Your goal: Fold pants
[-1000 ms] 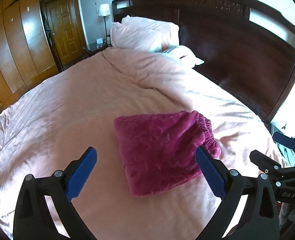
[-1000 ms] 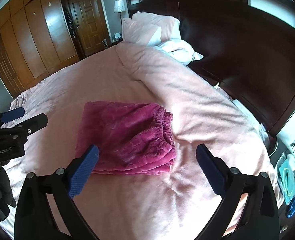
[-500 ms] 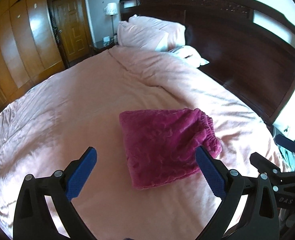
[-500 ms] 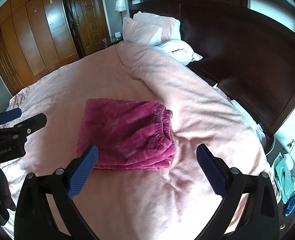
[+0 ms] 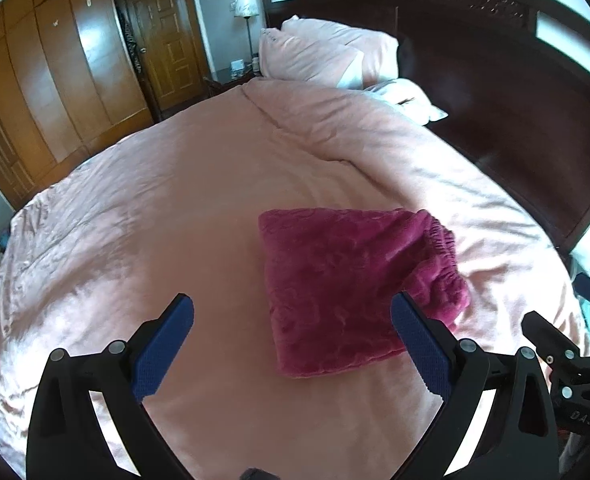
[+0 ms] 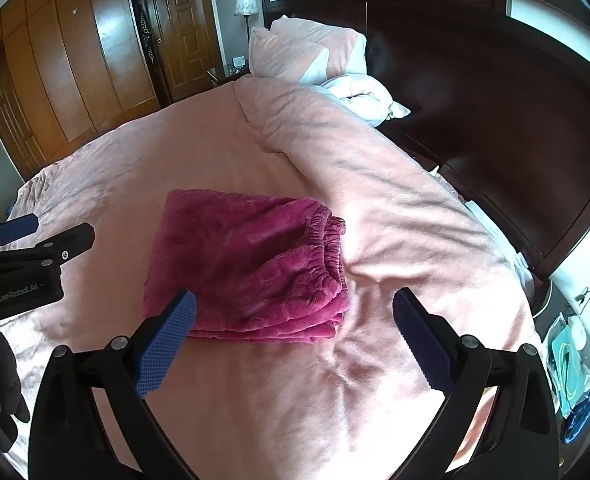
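Pants [image 6: 247, 264], magenta plush fleece, lie folded in a compact stack at frame centre on the pink bedspread [image 6: 375, 380], elastic waistband turned right. They look soft, light and floppy, so layers would likely slide unless pinched through the stacked lower edge or the waistband. Left gripper [image 5: 291, 344] and right gripper [image 6: 293, 338] both hang wide and empty. No containers are visible on the bed.

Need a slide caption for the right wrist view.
Open right claw above magenta pants folded into a stack on the pink bed; open left claw visible at left.
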`<state>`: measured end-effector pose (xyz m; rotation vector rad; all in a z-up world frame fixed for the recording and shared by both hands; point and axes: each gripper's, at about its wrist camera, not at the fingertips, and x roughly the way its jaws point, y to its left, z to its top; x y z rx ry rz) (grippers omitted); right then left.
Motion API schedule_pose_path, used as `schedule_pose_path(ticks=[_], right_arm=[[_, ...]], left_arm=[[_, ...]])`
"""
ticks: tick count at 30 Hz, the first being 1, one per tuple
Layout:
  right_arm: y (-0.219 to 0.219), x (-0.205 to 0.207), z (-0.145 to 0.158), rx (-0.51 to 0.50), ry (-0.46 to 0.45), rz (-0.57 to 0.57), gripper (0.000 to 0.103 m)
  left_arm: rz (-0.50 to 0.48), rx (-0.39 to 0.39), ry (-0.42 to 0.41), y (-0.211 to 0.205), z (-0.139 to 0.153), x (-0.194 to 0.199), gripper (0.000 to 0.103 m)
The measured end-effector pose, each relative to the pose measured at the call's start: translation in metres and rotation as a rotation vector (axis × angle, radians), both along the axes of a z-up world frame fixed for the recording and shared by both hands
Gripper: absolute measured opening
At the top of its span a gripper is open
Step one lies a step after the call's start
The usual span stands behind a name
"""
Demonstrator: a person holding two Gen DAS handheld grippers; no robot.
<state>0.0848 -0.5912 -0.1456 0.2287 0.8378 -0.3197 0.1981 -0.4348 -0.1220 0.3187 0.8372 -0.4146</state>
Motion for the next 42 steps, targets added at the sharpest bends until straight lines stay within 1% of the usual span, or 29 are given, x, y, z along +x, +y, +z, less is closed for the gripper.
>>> schedule_pose_path(ticks=[7,12,16,22,26,31,37,42], right_arm=[[-0.005,0.009,-0.004,-0.008,0.007,0.019,0.1],[-0.012,0.016,-0.007,-0.009,0.014,0.027,0.1],[-0.016,0.021,-0.009,-0.009,0.019,0.034,0.1],[-0.022,0.03,-0.012,-0.008,0.023,0.042,0.1],[-0.026,0.036,-0.015,-0.006,0.029,0.042,0.1],[-0.028,0.04,-0.019,-0.002,0.04,0.038,0.1],[-0.028,0.047,-0.026,0.007,0.049,0.034,0.1],[-0.023,0.056,-0.04,0.018,0.081,0.043,0.1]], left_arm=[[0.02,0.029,0.012,-0.01,-0.004,0.009,0.098],[0.015,0.015,0.06,-0.015,-0.008,0.019,0.098],[-0.012,-0.001,0.082,-0.021,-0.009,0.023,0.098],[-0.044,0.034,0.054,-0.036,-0.01,0.023,0.098],[-0.057,0.015,0.062,-0.037,-0.014,0.027,0.098],[-0.079,-0.017,0.033,-0.037,-0.015,0.028,0.098],[-0.064,0.003,0.038,-0.032,-0.021,0.033,0.098],[-0.001,0.038,0.102,-0.016,-0.04,0.047,0.098]])
